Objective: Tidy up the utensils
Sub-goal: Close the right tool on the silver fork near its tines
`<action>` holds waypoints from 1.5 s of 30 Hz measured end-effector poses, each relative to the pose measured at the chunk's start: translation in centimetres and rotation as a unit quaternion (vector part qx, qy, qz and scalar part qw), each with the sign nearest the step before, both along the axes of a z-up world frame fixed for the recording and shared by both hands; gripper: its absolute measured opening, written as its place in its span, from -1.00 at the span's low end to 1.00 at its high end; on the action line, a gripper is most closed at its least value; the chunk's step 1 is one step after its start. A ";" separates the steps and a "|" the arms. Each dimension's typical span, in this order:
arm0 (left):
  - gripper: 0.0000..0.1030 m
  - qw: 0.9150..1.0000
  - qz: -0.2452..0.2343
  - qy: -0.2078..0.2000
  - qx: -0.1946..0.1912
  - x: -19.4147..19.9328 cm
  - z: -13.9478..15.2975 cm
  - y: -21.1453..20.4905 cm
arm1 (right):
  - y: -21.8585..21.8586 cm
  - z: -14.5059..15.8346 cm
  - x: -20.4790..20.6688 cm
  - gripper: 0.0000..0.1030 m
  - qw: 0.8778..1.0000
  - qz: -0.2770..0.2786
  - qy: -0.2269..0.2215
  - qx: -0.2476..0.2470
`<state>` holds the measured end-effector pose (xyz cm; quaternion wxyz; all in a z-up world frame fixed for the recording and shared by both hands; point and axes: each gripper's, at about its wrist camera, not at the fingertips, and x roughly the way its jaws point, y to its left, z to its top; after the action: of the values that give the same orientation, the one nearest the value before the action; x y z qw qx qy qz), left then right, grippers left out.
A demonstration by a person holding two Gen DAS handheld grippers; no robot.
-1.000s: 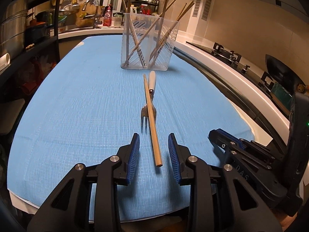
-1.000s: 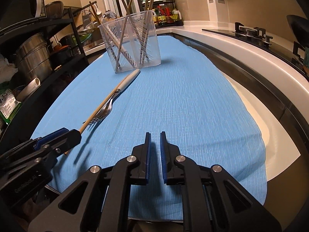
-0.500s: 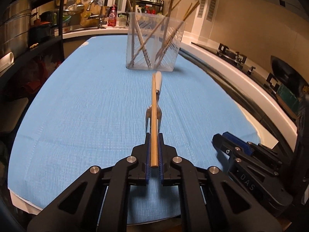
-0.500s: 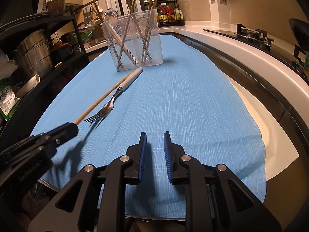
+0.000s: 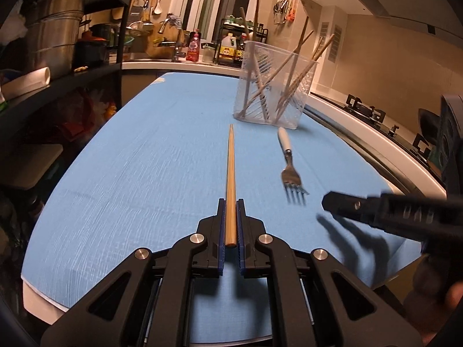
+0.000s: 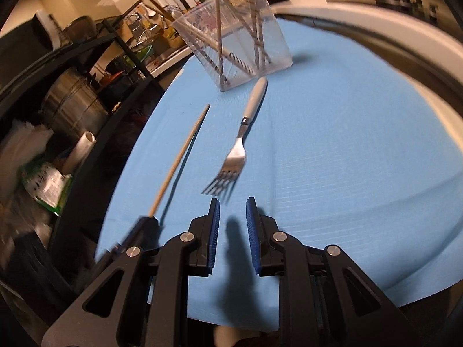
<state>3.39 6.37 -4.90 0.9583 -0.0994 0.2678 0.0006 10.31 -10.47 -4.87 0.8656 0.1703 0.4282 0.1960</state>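
My left gripper (image 5: 231, 202) is shut on a wooden chopstick (image 5: 231, 173), which sticks out forward above the blue cloth (image 5: 144, 173); the chopstick also shows in the right wrist view (image 6: 182, 156). A fork (image 5: 289, 170) with a white handle lies on the cloth to its right, tines toward me. My right gripper (image 6: 233, 202) is open and empty, just short of the fork's tines (image 6: 224, 183). A clear plastic holder (image 5: 275, 86) with several chopsticks stands behind the fork; it also shows in the right wrist view (image 6: 234, 46).
A black shelf rack (image 5: 58, 72) with metal pots stands left of the table. A white counter edge (image 5: 390, 150) and a stove (image 5: 370, 110) run along the right. Bottles and kitchen tools sit at the back by the sink.
My left gripper has lifted the chopstick off the fork and shifted it left. My right gripper has opened wider and moved left toward the fork's tines.
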 end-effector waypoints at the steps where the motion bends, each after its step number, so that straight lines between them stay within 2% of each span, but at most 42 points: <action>1: -0.87 1.000 0.000 -0.001 -0.003 -0.1 -0.3 0.2 | 0.2 -0.1 0.3 -0.60 1.000 -0.002 0.010 0.012; 3: -0.87 1.000 -0.007 -0.014 -0.001 -0.3 -0.7 0.4 | 0.7 -0.3 0.9 -0.60 0.999 -0.009 0.029 0.037; 6: -0.87 0.999 -0.019 -0.037 0.023 -0.4 -1.1 0.0 | 1.3 -0.6 1.7 -0.59 0.996 -0.022 0.055 0.066; 15: -0.87 0.998 -0.036 -0.056 0.019 -0.5 -1.4 0.6 | 2.7 -0.8 2.5 -0.66 0.994 -0.060 0.077 0.057; 20: -0.87 0.997 -0.039 -0.060 0.020 -0.7 -1.6 0.7 | 2.6 0.2 2.2 -0.77 0.995 -0.077 0.060 0.006; 23: -0.87 0.997 -0.039 -0.060 0.020 -0.8 -1.6 0.7 | 1.8 1.0 2.1 -0.98 0.995 -0.080 0.048 -0.024; 26: -0.87 0.997 -0.037 -0.060 0.022 -0.8 -1.6 0.6 | 1.0 1.3 1.6 -0.99 0.994 -0.072 0.032 -0.079; 30: -0.87 0.998 -0.033 -0.058 0.023 -0.8 -1.5 0.6 | -0.4 1.1 0.5 -1.00 0.989 -0.056 -0.011 -0.139; 35: -0.87 0.998 -0.025 -0.054 0.026 -0.7 -1.4 0.3 | -2.3 0.8 -1.6 -1.00 0.967 -0.070 -0.082 -0.230; 38: -0.87 0.998 -0.021 -0.053 0.027 -0.6 -1.4 0.1 | -3.4 0.5 -2.2 -0.99 0.969 -0.060 -0.086 -0.226; 40: -0.87 0.998 -0.018 -0.053 0.030 -0.5 -1.4 0.0 | -3.7 1.1 -2.0 -0.91 0.976 -0.031 -0.099 -0.192; 41: -0.87 0.998 -0.016 -0.053 0.032 -0.5 -1.4 -0.1 | -3.5 1.5 -1.8 -0.63 0.975 -0.024 -0.113 -0.189; 42: -0.87 0.998 -0.015 -0.052 0.033 -0.5 -1.4 -0.2 | -3.4 2.1 -1.4 -0.16 0.974 -0.012 -0.132 -0.185; 43: -0.87 0.998 -0.014 -0.052 0.035 -0.5 -1.4 -0.3 | -3.0 2.4 -0.8 -0.08 0.975 0.003 -0.137 -0.174; 45: -0.87 0.998 -0.012 -0.053 0.039 -0.5 -1.4 -0.4 | -2.6 2.7 0.8 -0.10 0.979 0.029 -0.130 -0.157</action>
<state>2.93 5.98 -6.34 0.9742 -0.0584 0.2180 -0.0059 11.13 -13.10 -2.18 0.9238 -0.0070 0.3420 0.1718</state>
